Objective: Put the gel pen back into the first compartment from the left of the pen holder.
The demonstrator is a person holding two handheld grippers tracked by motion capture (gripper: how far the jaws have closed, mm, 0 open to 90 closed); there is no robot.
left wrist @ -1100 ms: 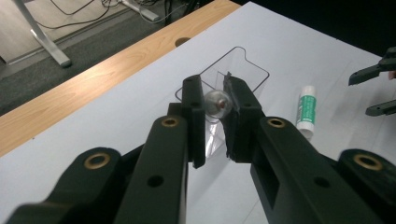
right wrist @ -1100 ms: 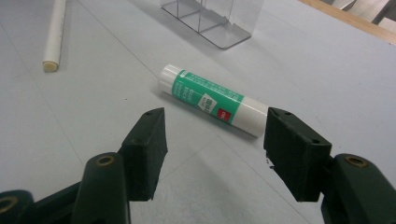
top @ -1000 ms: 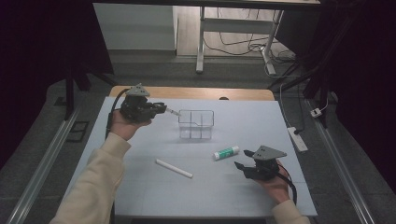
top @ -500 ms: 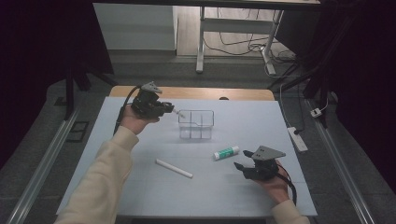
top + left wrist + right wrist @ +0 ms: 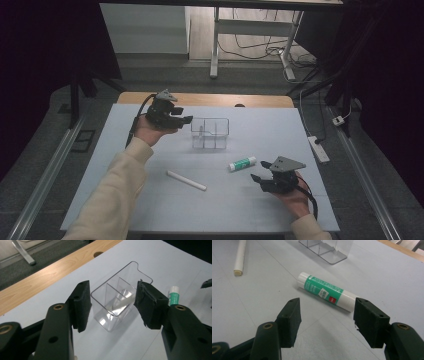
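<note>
The left gripper [image 5: 112, 302] has just been opening its jaws, which now stand apart with nothing between them, right above the clear divided box [image 5: 117, 303] where a pale stick [image 5: 122, 300] rests in one compartment. The right gripper [image 5: 324, 315] holds its jaws wide and empty on the table [image 5: 249, 302], the glue stick [image 5: 325, 291] lying just ahead, its long axis across the gap. The right hand is clearly nearer to it; the white rod [image 5: 186, 180] lies between both hands.
</note>
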